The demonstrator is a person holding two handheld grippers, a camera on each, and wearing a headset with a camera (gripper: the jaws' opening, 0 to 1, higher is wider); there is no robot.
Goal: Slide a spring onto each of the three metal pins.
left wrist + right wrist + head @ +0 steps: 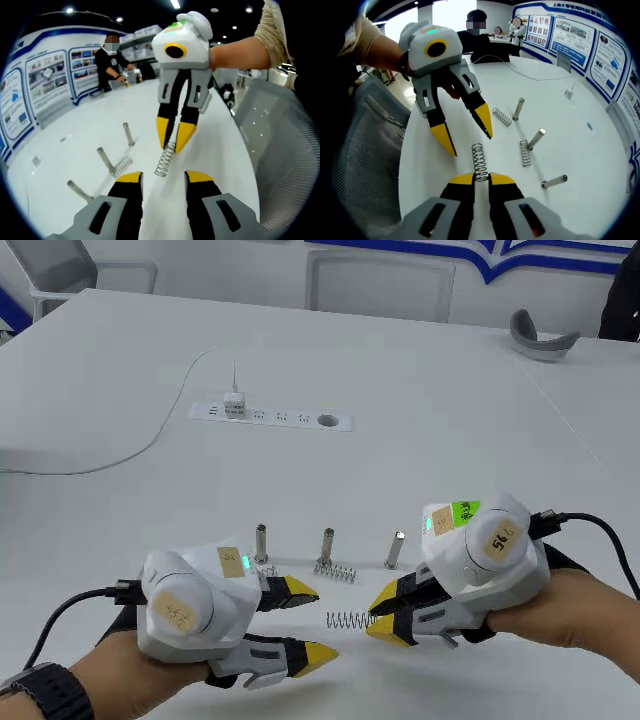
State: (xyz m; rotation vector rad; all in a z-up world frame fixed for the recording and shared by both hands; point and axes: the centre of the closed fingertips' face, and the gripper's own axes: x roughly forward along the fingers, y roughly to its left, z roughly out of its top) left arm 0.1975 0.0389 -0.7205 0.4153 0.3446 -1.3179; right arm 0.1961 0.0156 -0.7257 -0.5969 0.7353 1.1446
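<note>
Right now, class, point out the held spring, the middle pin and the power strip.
held spring (479,162), right gripper view, mid coils.
middle pin (327,544), head view, shaft.
power strip (290,418), head view, top face.

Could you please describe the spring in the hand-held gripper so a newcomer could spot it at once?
On the white table, find the row of three metal pins. Just in front of it, the spring juts from the yellow tips of the right hand-held gripper. Unlike the two loose springs lying by the pins, it is pinched at one end.

Sticker (497,537) on the right gripper (371,621) reads roughly 56
</note>
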